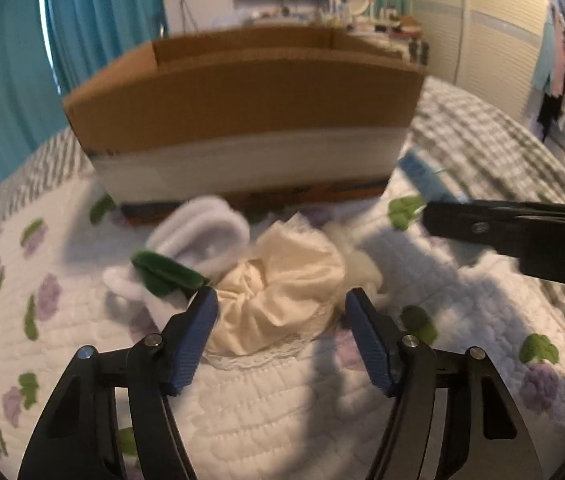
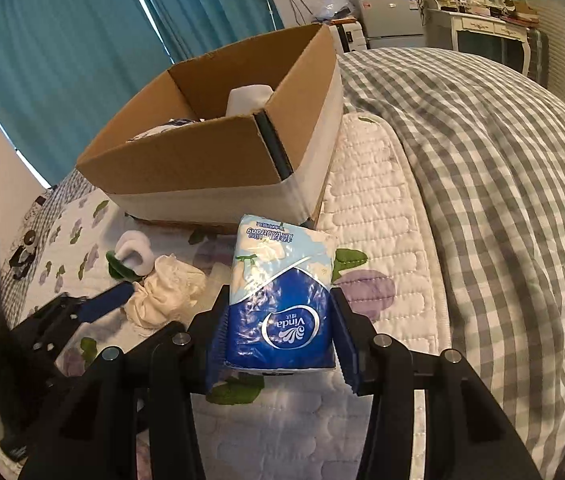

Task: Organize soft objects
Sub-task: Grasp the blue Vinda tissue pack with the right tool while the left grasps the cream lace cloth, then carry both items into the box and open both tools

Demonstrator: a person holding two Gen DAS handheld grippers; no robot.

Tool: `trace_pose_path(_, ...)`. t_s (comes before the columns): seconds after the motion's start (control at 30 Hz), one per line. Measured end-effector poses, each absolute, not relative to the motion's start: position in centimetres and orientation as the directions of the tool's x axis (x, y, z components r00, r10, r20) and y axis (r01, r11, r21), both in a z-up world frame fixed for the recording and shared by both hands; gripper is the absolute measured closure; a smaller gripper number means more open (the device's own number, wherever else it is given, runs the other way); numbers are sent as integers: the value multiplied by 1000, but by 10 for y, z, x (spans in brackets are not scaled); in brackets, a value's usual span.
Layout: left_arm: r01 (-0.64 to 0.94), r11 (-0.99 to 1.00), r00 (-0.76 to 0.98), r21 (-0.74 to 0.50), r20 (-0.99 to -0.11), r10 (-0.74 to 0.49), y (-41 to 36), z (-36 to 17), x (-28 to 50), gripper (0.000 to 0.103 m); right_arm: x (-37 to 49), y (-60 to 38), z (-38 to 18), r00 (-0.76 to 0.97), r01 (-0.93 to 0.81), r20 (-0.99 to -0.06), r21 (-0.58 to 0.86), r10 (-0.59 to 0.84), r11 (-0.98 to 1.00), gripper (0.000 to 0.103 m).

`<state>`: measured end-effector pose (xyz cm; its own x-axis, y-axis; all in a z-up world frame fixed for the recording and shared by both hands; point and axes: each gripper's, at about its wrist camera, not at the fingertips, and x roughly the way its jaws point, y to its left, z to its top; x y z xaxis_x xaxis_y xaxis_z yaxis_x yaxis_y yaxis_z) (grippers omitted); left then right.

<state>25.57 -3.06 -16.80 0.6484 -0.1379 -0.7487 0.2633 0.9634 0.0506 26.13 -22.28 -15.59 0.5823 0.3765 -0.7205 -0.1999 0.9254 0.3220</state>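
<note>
- Left gripper (image 1: pixel 281 300): black plastic frame, two broad curved arms, each ending in a finger.
- Left fingers (image 1: pixel 193 338): faced with dark blue pads, finely ribbed across the surface.
- Round silver screw heads at the linkage pivots, two per side, four visible in the left wrist view.
- Right gripper (image 2: pixel 280 320): same build; black frame, blue ribbed pads (image 2: pixel 217 350) with a serrated edge.
- Four silver pivot screws visible here too.
- Left gripper seen from the right wrist view (image 2: pixel 94 304): black body with small holes, blue pad on top.
</note>
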Motion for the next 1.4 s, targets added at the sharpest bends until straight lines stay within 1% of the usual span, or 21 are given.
trace_pose_path(0.13, 256, 967, 629, -2, -759, -168, -23, -171, 265, 37, 261, -223, -156, 584, -205, -719, 319, 378, 925, 57)
trace_pose_path(0.17, 258, 966, 624, -19, -760, -181, -21, -172, 268, 38, 260, -223, -157, 583, -206, -720, 318, 377, 925, 57)
trace_pose_path(0.2, 261, 965, 619, -32, -761, -193, -19, -172, 269, 44, 260, -222, -157, 582, -206, -721, 317, 376, 926, 57)
trace_pose_path(0.23, 272, 961, 608, -53, -764, -214, -17, -172, 270, 59, 260, -221, -157, 582, -205, -721, 317, 376, 926, 57)
trace_pose_path(0.27, 281, 957, 595, -67, -770, -229, -16, -173, 271, 65, 260, -220, -158, 582, -205, -722, 317, 375, 926, 57)
trace_pose_path(0.3, 288, 955, 592, -68, -772, -233, -15, -173, 271, 66, 259, -221, -158, 581, -205, -722, 317, 376, 926, 57)
trace_pose_path(0.33, 297, 953, 590, -66, -772, -237, -15, -173, 271, 73, 259, -221, -157, 581, -205, -723, 316, 375, 927, 57)
trace_pose_path(0.37, 305, 950, 590, -64, -771, -241, -15, -172, 268, 76, 257, -221, -157, 582, -202, -723, 314, 372, 928, 57)
trace_pose_path(0.43, 304, 951, 595, -51, -770, -232, -14, -170, 263, 79, 253, -223, -154, 586, -199, -721, 314, 369, 928, 57)
trace_pose_path(0.53, 308, 950, 604, -50, -762, -236, -9, -162, 253, 80, 245, -224, -147, 596, -198, -714, 312, 367, 929, 57)
trace_pose_path(0.73, 325, 944, 645, -47, -719, -258, -2, -125, 220, 80, 219, -221, -118, 624, -216, -694, 290, 360, 932, 57)
trace_pose_path(1.13, 357, 934, 769, 3, -569, -292, 0, -19, 161, 80, 147, -209, -29, 716, -264, -605, 227, 348, 937, 57)
trace_pose_path(1.4, 379, 925, 815, 22, -482, -322, -5, 30, 167, 80, 143, -199, 32, 776, -276, -549, 145, 309, 950, 57)
